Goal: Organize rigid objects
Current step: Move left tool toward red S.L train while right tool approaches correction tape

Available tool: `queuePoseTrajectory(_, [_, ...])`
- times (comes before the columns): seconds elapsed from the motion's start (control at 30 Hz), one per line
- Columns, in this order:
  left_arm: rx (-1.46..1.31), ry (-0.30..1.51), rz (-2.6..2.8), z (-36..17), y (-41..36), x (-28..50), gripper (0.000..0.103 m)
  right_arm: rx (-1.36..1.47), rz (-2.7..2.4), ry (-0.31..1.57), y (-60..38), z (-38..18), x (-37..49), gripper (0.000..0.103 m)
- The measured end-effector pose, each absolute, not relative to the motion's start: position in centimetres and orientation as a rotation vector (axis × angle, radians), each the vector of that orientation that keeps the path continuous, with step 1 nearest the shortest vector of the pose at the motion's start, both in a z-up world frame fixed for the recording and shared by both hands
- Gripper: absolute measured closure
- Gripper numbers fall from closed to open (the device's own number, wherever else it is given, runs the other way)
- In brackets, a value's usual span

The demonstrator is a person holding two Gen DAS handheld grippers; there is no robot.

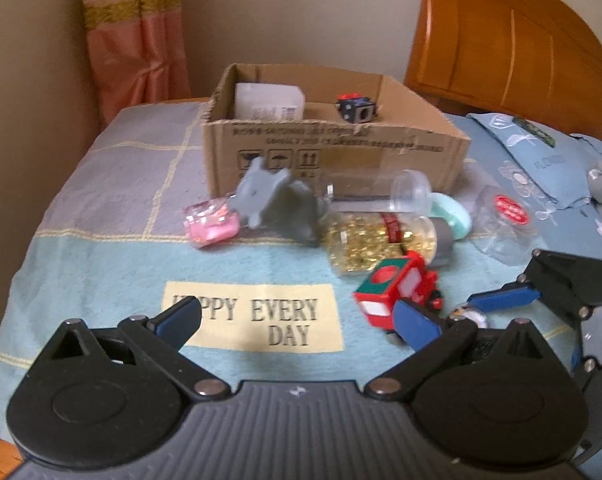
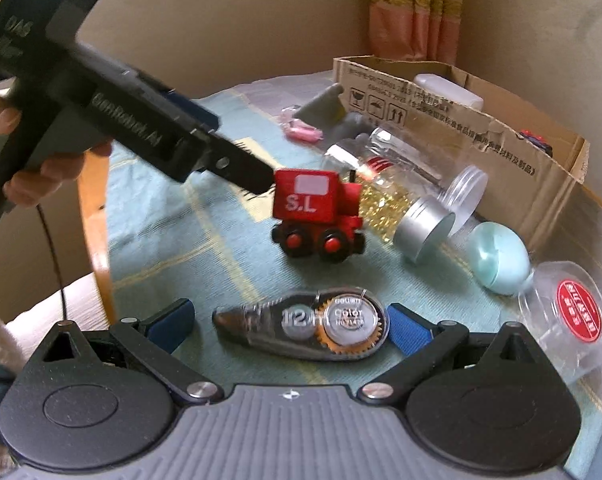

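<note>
A cardboard box (image 1: pixel 333 152) stands at the back of the table and holds a white container (image 1: pixel 267 100) and a black cube toy (image 1: pixel 355 106). In front lie a grey toy (image 1: pixel 277 204), a pink case (image 1: pixel 211 222), a jar of gold beads (image 1: pixel 377 240) and a red toy train (image 1: pixel 397 292). My left gripper (image 1: pixel 297 320) is open, its right finger (image 1: pixel 417 324) beside the train. My right gripper (image 2: pixel 289 324) is open around a correction tape dispenser (image 2: pixel 313 328) lying on the cloth; the right gripper also shows at the left wrist view's right edge (image 1: pixel 501 300).
A mint oval case (image 2: pixel 499 258) and a clear round container with a red label (image 2: pixel 573 312) lie right of the jar. A wooden headboard (image 1: pixel 521 40) and a blue pillow (image 1: pixel 541 164) are at the right. A curtain (image 1: pixel 133 36) hangs behind.
</note>
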State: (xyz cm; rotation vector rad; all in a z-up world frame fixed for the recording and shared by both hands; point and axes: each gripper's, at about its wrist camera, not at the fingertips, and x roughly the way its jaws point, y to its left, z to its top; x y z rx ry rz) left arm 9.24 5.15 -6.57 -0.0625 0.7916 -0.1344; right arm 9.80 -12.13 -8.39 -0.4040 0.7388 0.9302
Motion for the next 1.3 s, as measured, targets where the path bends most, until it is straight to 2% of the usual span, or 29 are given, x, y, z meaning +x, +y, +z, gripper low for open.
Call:
queuePoseTrajectory(0.13, [-0.087, 0.804, -0.188, -6.3, 4.5, 9.4, 0.001, -0.408, 0.909, 0.715, -12.1, -8.3, 9.6, 0.003])
queuePoseTrajectory(0.2, [-0.095, 0.813, -0.208, -6.3, 4.0, 9.4, 0.001, -0.4, 0.902, 0.707, -12.0, -8.2, 9.8, 0.01])
queuePoseTrajectory(0.7, [-0.069, 0.858, -0.189, -7.5, -0.3, 13.0, 0.001, -0.322, 0.733, 0.701, -15.1, -8.2, 7.5, 0.01])
queuePoseTrajectory(0.97, [-0.008, 0.893, -0.109, -8.1, 1.6, 11.9, 0.001, -0.279, 0.688, 0.717, -17.1, -8.3, 6.8, 0.01])
queuePoseTrajectory(1.1, [0.021, 0.903, -0.079, -8.2, 3.0, 11.1, 0.001, -0.27, 0.667, 0.72, -17.0, -8.4, 7.3, 0.01])
queuePoseTrajectory(1.23, [0.02, 0.907, -0.097, -8.5, 3.4, 10.6, 0.001, -0.281, 0.619, 0.723, -17.1, -8.5, 7.2, 0.0])
queuePoseTrajectory(1.3, [0.016, 0.905, -0.105, -8.6, 3.1, 10.5, 0.002, -0.274, 0.623, 0.727, -17.1, -8.6, 7.4, 0.0])
